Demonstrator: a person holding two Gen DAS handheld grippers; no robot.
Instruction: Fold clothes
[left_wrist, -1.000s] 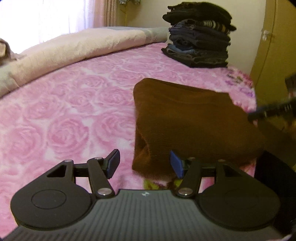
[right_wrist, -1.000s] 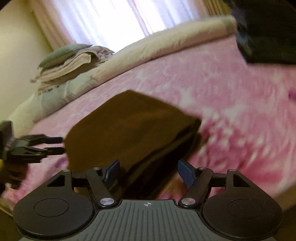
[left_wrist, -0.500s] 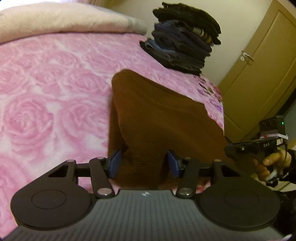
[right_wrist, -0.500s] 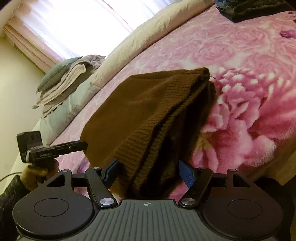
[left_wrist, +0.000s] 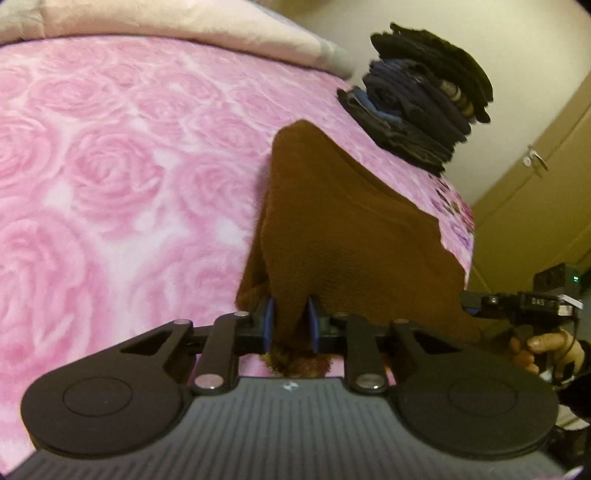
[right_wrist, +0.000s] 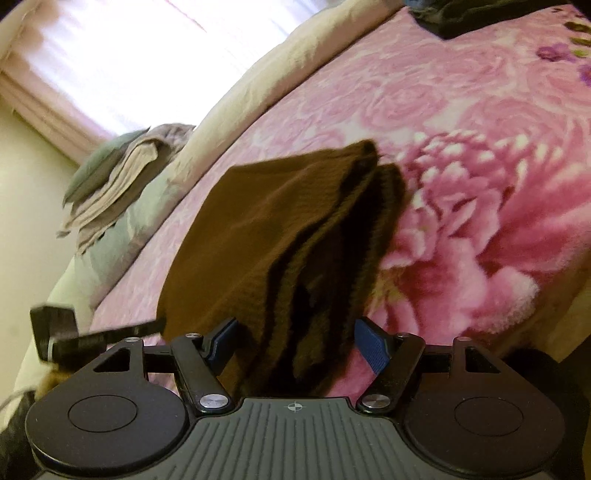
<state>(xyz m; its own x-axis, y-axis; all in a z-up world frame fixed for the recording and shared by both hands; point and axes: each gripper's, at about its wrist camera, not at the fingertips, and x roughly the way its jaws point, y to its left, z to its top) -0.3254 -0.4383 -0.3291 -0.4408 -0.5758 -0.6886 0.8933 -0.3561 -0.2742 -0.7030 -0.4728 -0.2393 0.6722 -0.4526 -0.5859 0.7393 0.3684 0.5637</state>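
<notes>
A folded brown knit sweater (left_wrist: 347, 240) lies on the pink rose bedspread (left_wrist: 110, 184) near the bed's front edge. My left gripper (left_wrist: 290, 325) is shut on the sweater's near left corner, its blue pads pinching the fabric. In the right wrist view the sweater (right_wrist: 280, 229) shows several stacked layers. My right gripper (right_wrist: 299, 345) is open, its jaws on either side of the sweater's near right edge, apart from the cloth. The right gripper also shows in the left wrist view (left_wrist: 517, 306), and the left gripper in the right wrist view (right_wrist: 107, 334).
A stack of folded dark clothes (left_wrist: 424, 107) stands at the bed's far right corner. A rolled beige quilt (right_wrist: 258, 88) runs along the far side, with folded grey linens (right_wrist: 118, 177) at its left end. A wooden door (left_wrist: 546, 206) is right of the bed.
My left gripper has closed on the sweater's corner; it was open around it before. My right gripper has moved in along the sweater's edge and stays open.
</notes>
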